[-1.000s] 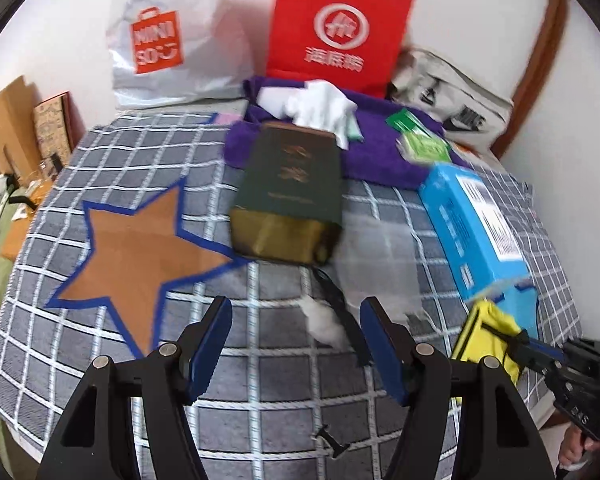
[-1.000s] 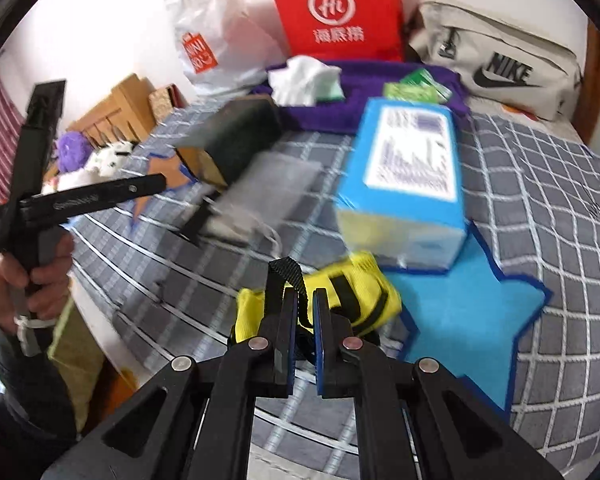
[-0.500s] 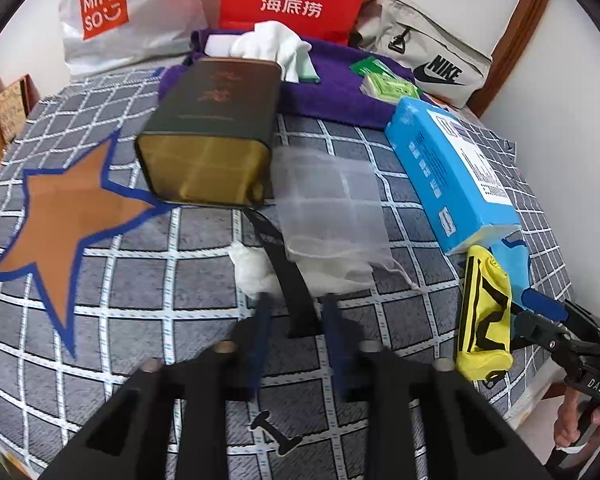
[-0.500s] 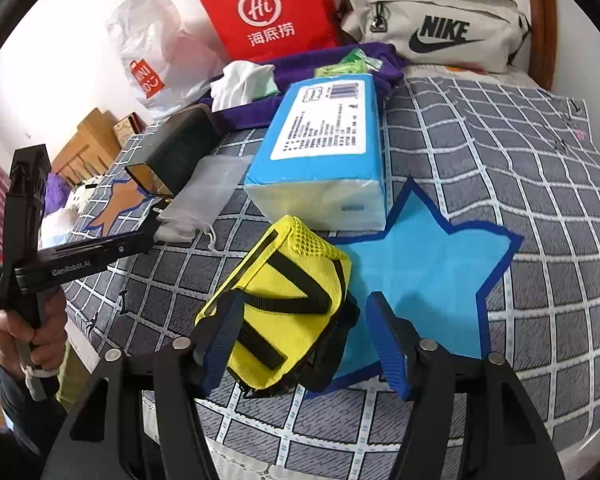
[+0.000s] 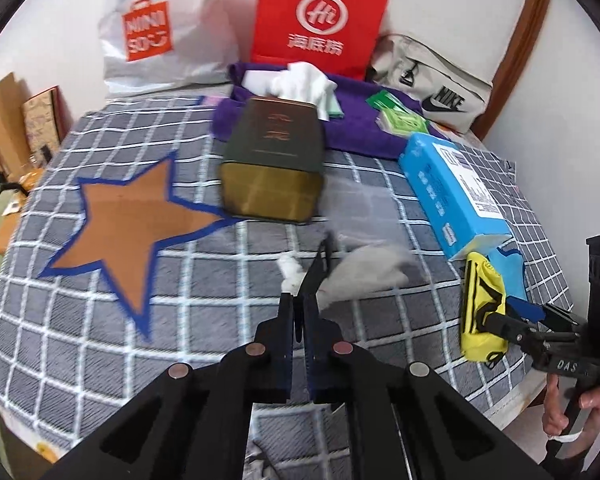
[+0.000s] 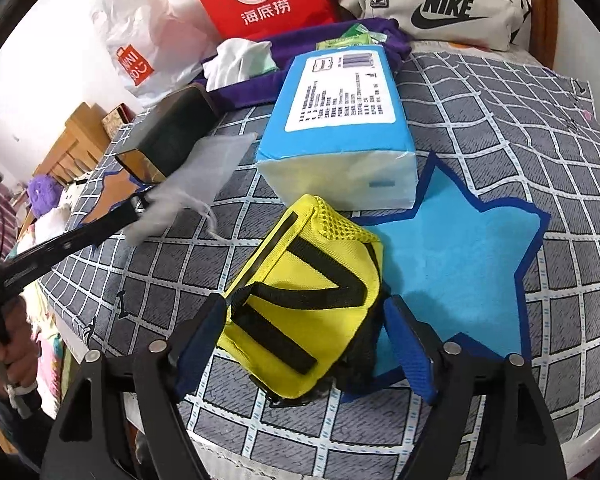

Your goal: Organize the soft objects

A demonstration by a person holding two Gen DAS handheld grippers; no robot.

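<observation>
My left gripper point(image 5: 300, 300) is shut on a black strap point(image 5: 320, 260) that sticks up from between its pads. A translucent white mesh bag point(image 5: 364, 268) hangs bunched and blurred right beside the strap, with a small white wad point(image 5: 290, 270) on the other side. In the right wrist view the left gripper point(image 6: 138, 204) sits at the bag's point(image 6: 196, 172) near corner. The yellow pouch with black straps point(image 6: 300, 280) lies on the checked cloth, partly on the blue star point(image 6: 460, 260). My right gripper point(image 6: 304, 304) straddles the pouch, jaws opening, right pad clear of it.
A dark green box point(image 5: 276, 168) lies behind the mesh bag and a blue tissue pack point(image 6: 340, 120) behind the pouch. An orange star point(image 5: 128, 224) marks the cloth at left. A purple towel point(image 5: 352, 128), red bag point(image 5: 320, 20) and Nike bag point(image 6: 440, 4) line the back. The table edge point(image 6: 340, 452) is close.
The left gripper closed on the black strap and drew back, dragging the mesh bag along. The right gripper let go of the yellow pouch's strap and spread its jaws around the pouch.
</observation>
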